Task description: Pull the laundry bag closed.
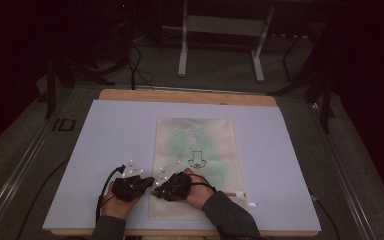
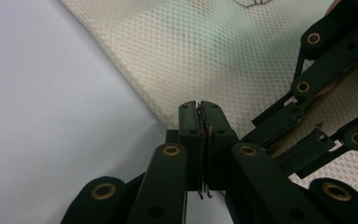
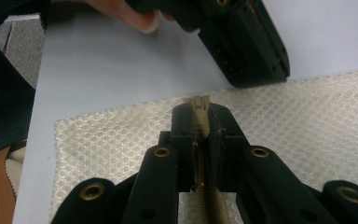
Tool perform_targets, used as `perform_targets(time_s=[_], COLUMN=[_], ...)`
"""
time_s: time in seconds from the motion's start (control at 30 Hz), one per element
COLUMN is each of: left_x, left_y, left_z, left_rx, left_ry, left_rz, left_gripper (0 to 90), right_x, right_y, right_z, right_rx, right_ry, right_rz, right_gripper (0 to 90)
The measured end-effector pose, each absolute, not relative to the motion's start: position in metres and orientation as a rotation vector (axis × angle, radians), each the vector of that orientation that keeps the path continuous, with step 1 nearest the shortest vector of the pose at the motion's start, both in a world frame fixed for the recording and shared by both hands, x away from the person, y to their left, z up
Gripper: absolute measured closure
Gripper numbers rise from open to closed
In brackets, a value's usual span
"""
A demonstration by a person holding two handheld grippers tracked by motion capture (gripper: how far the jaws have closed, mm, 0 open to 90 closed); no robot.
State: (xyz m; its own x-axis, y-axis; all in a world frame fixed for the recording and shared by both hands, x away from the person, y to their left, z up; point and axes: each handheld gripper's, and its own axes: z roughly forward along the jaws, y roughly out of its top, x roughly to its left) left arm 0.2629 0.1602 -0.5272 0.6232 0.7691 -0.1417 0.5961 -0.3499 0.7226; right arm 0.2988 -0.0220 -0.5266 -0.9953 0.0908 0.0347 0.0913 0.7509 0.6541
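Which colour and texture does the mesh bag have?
The mesh bag is cream with a fine honeycomb weave, clearest in the left gripper view.

Black left gripper, right gripper; brass rivets, grey three-cornered plates, black cables; dark grey sleeves.

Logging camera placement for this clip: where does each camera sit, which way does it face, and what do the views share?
High view: above the person's side, looking forward and down at the table; forearms, left gripper, right gripper.
Left gripper view: on that gripper, looking along shut jaws at the mesh bag edge.
Right gripper view: along jaws clamping the bag's zipper; a fingertip above.
Shared: the bag; each gripper view catches the other gripper.
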Motion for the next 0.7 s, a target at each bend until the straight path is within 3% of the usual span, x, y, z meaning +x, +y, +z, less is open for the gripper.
perform_targets(time_s=[0.7], left_x=[0.2588], left_y=[0.1602], left_z=[-0.5320], left_rx=[2.095], left_ry=[1.094], left_rz=[0.198], left_gripper=[89.0], right_x=[0.2988], right_y=[-0.0236], right_z=[-0.5282], right_rx=[-0.158], right_ry=[-2.928], right_rz=[-1.116], right_gripper=[82.1])
